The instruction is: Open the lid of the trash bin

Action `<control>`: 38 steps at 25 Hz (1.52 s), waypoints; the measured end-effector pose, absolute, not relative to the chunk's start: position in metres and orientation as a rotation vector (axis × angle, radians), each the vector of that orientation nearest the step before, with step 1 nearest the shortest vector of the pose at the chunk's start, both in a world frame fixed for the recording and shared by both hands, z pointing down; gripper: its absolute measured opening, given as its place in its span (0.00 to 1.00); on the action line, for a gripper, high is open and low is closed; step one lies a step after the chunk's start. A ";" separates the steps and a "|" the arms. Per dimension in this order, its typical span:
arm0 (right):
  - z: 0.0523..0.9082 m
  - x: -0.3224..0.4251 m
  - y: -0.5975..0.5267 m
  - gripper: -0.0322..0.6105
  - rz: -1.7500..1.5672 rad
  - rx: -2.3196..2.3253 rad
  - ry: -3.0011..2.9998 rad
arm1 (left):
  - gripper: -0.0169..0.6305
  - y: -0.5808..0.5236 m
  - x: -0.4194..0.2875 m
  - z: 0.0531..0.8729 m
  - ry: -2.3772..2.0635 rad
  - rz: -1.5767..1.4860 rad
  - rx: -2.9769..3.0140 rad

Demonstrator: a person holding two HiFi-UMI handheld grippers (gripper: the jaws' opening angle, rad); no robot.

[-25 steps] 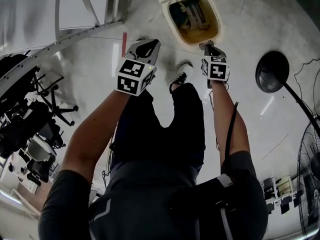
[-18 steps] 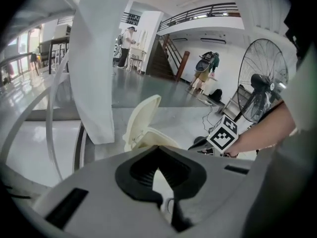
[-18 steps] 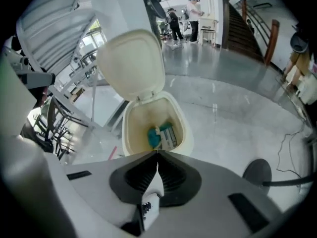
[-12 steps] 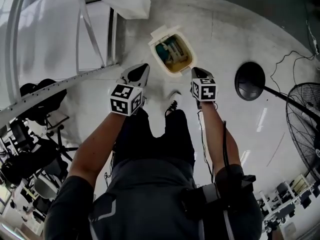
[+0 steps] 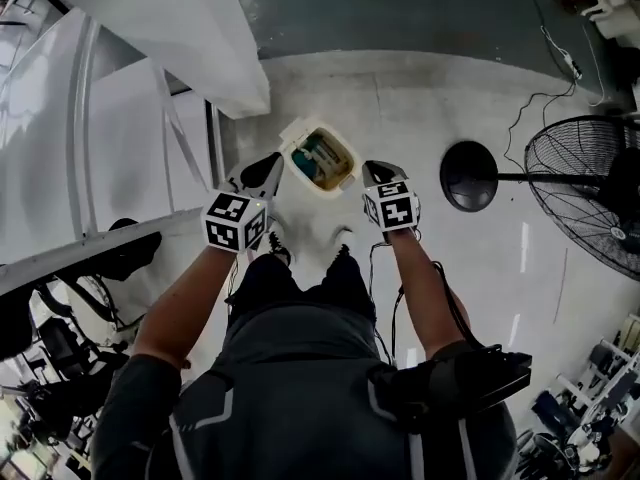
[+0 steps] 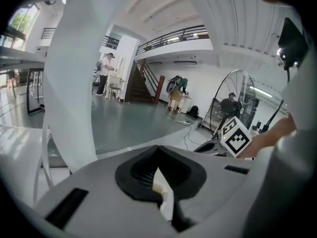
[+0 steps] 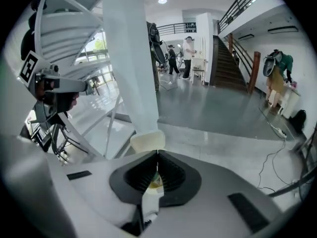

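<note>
The cream trash bin (image 5: 320, 158) stands on the pale floor in front of the person's feet, its lid (image 5: 296, 131) tipped back and the rubbish inside showing. In the head view my left gripper (image 5: 268, 166) hangs just left of the bin and my right gripper (image 5: 376, 170) just right of it, both above it and apart from it. In the left gripper view the left gripper (image 6: 158, 150) has its jaws together on nothing. The right gripper (image 7: 157, 155) is likewise shut and empty, with the raised lid (image 7: 147, 141) showing just past its tips.
A white slanted column (image 5: 190, 38) and white frame rise at the left. A black round base (image 5: 470, 176) and a standing fan (image 5: 585, 193) are at the right, with a cable (image 5: 545, 78) on the floor. Dark chairs (image 5: 60, 353) sit lower left. People stand far off.
The bin now looks smaller and farther below. My right gripper, which was at the bin's rim, has come away; both grippers are higher and flank the open bin.
</note>
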State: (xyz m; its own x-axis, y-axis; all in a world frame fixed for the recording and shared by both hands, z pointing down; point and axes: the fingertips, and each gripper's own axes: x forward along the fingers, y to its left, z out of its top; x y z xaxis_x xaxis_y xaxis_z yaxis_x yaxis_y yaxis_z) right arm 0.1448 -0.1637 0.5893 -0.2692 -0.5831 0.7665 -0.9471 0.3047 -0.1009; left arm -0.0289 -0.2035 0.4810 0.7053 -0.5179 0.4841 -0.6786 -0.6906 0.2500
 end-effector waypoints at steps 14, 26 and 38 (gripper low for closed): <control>0.351 0.201 -0.164 0.09 0.414 1.702 -2.140 | 0.04 -0.207 -0.010 0.295 -0.906 0.301 2.754; 0.189 0.186 -0.154 0.09 0.074 1.762 -2.346 | 0.04 -0.207 -0.028 0.178 -0.825 0.109 2.860; 0.108 0.181 -0.150 0.09 -0.036 1.858 -2.463 | 0.04 -0.208 -0.052 0.127 -1.098 -0.020 2.904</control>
State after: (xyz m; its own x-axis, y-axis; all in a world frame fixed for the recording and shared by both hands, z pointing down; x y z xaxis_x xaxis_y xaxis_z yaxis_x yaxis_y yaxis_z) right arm 0.1811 -0.1497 0.1082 -0.2735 -0.9614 0.0307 -0.9601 0.2748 0.0526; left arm -0.0525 -0.2083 0.1270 0.7498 -0.6617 0.0009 -0.6612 -0.7492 0.0387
